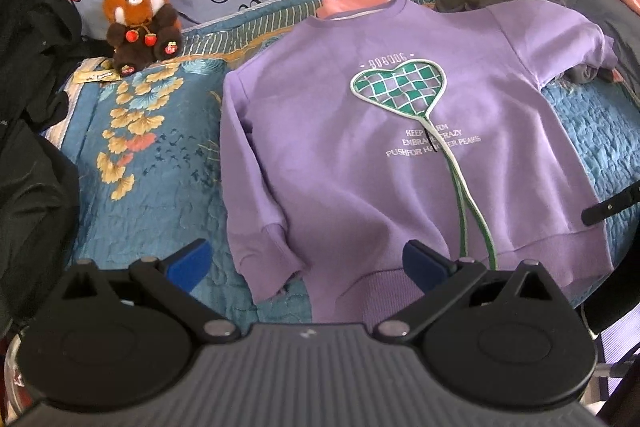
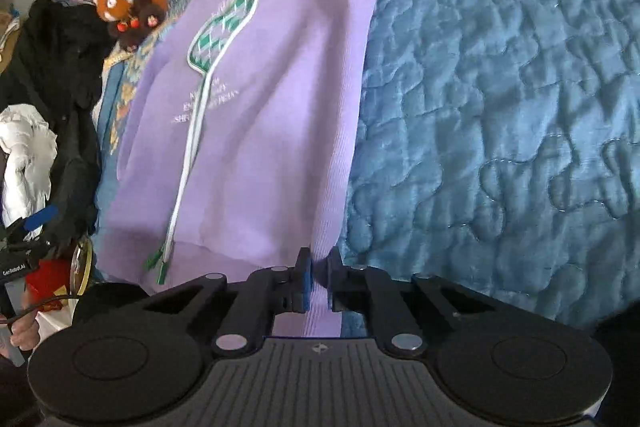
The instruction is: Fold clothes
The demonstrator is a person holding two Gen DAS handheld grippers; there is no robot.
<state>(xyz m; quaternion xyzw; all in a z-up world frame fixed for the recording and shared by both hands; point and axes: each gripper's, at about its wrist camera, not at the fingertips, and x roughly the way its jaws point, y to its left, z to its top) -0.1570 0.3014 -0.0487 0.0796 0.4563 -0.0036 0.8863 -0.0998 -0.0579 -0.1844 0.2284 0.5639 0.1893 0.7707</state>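
A soft purple sweatshirt [image 1: 360,155] with a green heart-shaped net picture is spread flat, front up, on the blue quilted bed cover [image 1: 160,163]. It fills the middle and right of the left wrist view. It is laid flat like this so that it can be folded neatly.

The right hand-held gripper [image 2: 319,277] is seen at the bottom middle of its own view. Its blue pads are pinched tight on the ribbed bottom hem [image 2: 320,227], at the corner next to the bumpy blue cover. The corner is likely held so that this side can be lifted and folded over.

The left hand-held gripper [image 1: 308,267] is spread wide and holds nothing. It hangs over the thick ribbed cuff [image 1: 276,259] of one long sleeve.

A fluffy brown toy red panda [image 1: 140,23] sits at the upper left.
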